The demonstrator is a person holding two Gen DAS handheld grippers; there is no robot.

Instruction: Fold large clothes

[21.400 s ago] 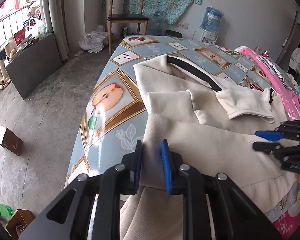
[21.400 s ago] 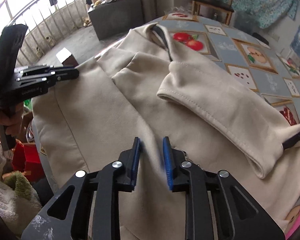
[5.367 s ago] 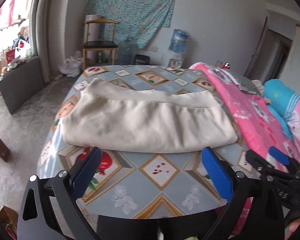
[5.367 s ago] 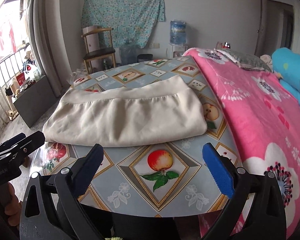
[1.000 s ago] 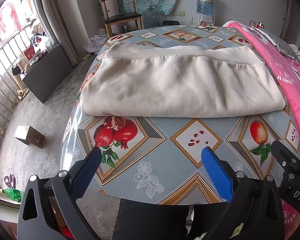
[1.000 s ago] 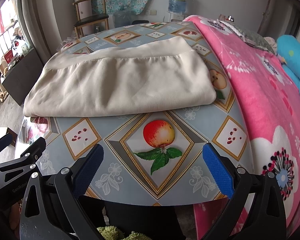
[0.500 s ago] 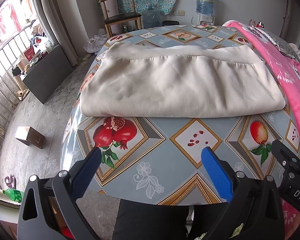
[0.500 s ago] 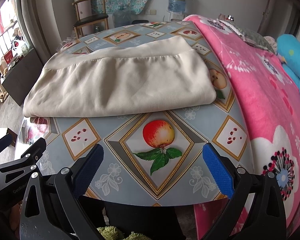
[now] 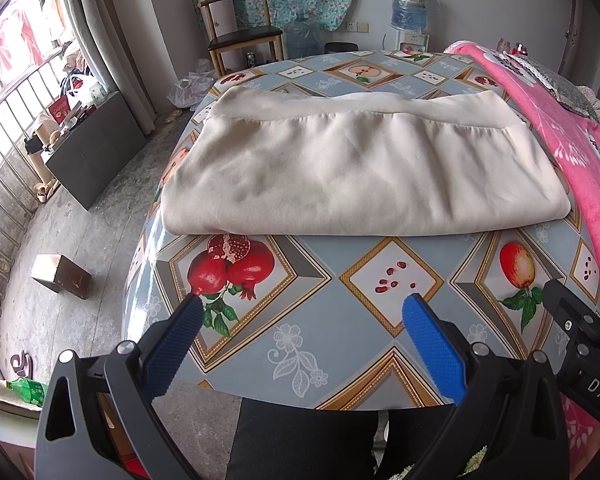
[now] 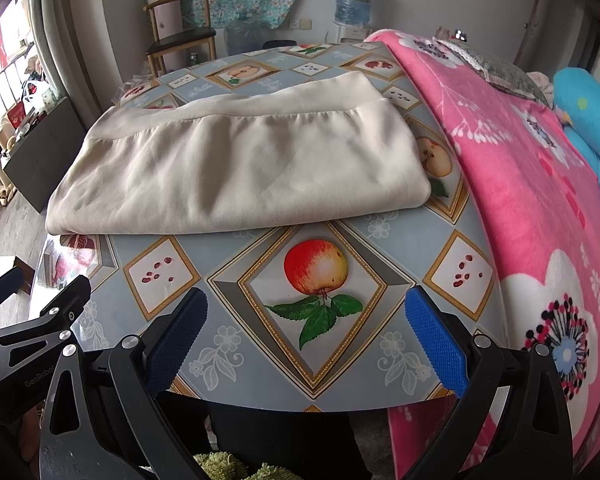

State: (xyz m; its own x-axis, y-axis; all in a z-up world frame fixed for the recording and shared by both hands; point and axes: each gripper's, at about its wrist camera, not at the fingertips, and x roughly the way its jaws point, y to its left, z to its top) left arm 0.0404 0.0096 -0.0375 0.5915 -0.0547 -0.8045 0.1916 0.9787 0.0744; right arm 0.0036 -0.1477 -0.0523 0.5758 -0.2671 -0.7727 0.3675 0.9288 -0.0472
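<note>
The garment lies folded into a flat, wide rectangle across the middle of the tabletop, its banded hem on the far side and its folded edge facing the person; the fold appears complete or nearly so. Risk: the left end of the garment reaches the tabletop's left rim, so any push or drag toward that side could tip the stack over the edge and undo the fold; the cloth looks soft and thick, so the upper layer could slide on the glossy tabletop cover if caught by one corner only. On the right, the garment stops just short of the pink blanket, which borders the tabletop and limits sideways travel there. Open room: a bare strip of tabletop runs between the folded edge and the near rim, and more bare surface lies beyond the hem. The left gripper and the right gripper both hover over the near rim, apart from the garment, fingers spread wide and holding nothing.
</note>
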